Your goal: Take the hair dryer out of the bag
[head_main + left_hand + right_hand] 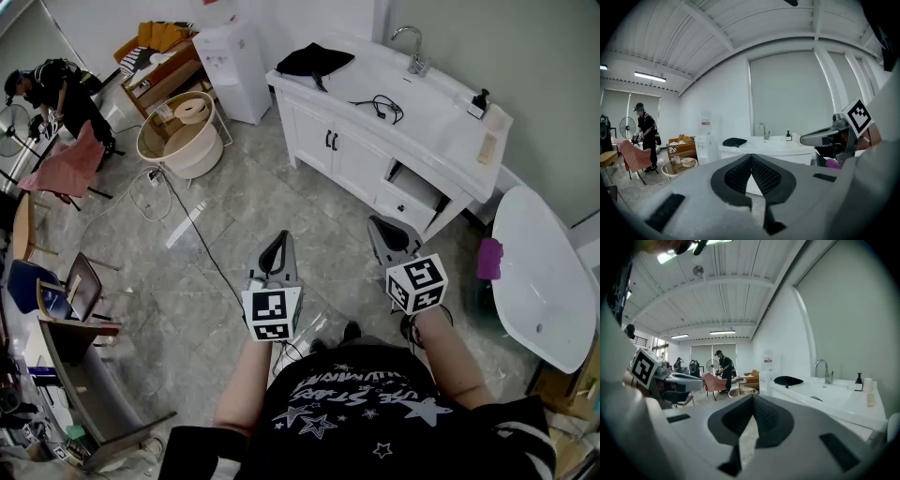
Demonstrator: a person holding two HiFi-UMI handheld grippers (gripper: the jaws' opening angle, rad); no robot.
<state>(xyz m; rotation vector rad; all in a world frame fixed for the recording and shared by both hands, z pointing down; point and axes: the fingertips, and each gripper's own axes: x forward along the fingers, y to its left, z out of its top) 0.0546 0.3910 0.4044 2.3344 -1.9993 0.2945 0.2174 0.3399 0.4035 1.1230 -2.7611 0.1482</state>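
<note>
**Grey grippers (277, 246) closed and empty, black bag (314, 59) well out of reach**

A person in a black star-printed shirt stands on the grey tiled floor (244, 206) of a bathroom showroom, with a two-jaw gripper in each hand, both held out ahead and tipped slightly downward. The left gripper's (751, 157) jaws meet tip to tip with nothing between them. The right gripper (752, 399) is pressed together in the same way and is also empty.

Both point toward a white vanity counter (422, 122) some way across the floor. The black bag lies flat at the counter's left end, near a white water dispenser (234, 70). The hair dryer itself does not show. A black cord (380, 105) lies coiled on the countertop between the bag and the chrome faucet (412, 47), and a dark soap bottle (479, 101) stands at the right end.

A white bathtub (539, 272) sits to the right of the vanity, with a purple object (489, 258) just beside it. In the far left corner, a second person in dark clothes (56, 89) stands by a chair draped in pink cloth (66, 169).
</note>
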